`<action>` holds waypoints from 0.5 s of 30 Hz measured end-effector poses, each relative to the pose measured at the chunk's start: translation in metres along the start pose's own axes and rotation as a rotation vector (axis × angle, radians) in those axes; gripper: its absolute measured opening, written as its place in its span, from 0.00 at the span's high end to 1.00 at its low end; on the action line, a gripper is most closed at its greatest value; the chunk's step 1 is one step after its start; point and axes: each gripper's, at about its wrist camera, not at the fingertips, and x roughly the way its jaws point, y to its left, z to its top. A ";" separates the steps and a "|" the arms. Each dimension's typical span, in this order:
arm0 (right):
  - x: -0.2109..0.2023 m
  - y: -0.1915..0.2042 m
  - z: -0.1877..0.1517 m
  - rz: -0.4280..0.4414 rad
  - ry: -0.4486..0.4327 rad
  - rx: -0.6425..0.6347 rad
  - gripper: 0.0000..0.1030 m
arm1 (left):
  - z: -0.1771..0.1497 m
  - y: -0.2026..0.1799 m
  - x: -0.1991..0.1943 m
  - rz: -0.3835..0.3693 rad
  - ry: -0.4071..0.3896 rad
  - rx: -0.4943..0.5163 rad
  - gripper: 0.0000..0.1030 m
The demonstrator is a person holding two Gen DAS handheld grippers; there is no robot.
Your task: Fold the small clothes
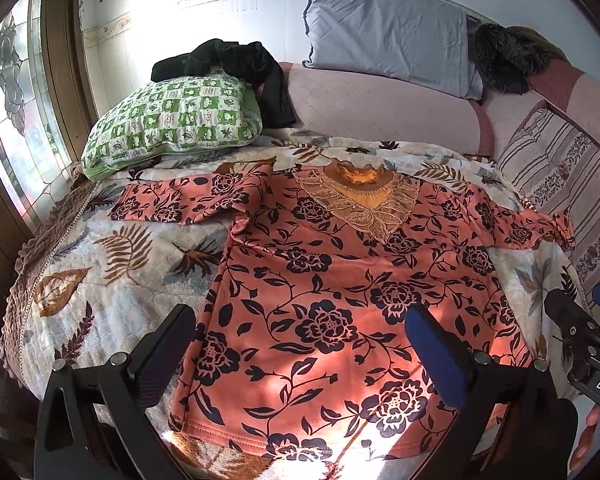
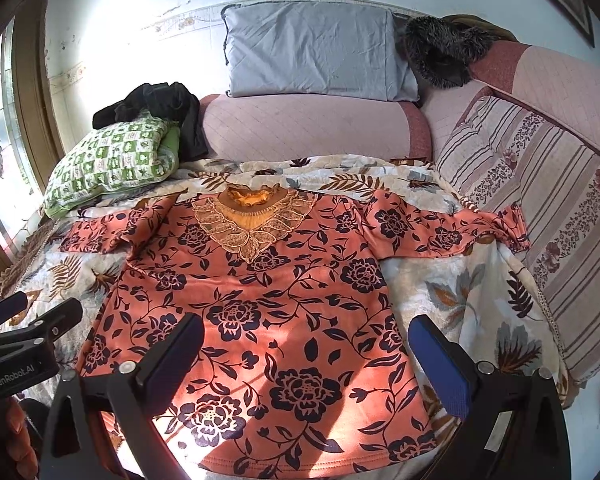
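Note:
An orange top with dark flowers lies flat and face up on the bed, both sleeves spread out sideways, its lace collar pointing away from me. My left gripper hovers open over the lower hem, nothing between its fingers. My right gripper is likewise open above the hem area, holding nothing. Each gripper shows at the edge of the other's view: the right gripper at the right edge of the left wrist view, the left gripper at the left edge of the right wrist view.
The top rests on a leaf-print blanket. Behind it lie a green checked pillow with a black garment on it, a pink bolster, a grey pillow and a striped cushion. A window is at left.

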 end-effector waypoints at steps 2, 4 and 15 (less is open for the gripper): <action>0.000 0.000 0.000 0.000 0.000 0.000 0.00 | 0.000 0.000 -0.001 0.001 -0.004 -0.001 0.00; -0.001 0.000 0.001 0.001 -0.003 0.000 0.00 | 0.001 0.001 -0.001 0.003 -0.003 -0.001 0.00; -0.002 0.003 0.004 0.003 -0.008 -0.007 0.00 | 0.003 0.002 -0.002 0.005 -0.007 -0.003 0.00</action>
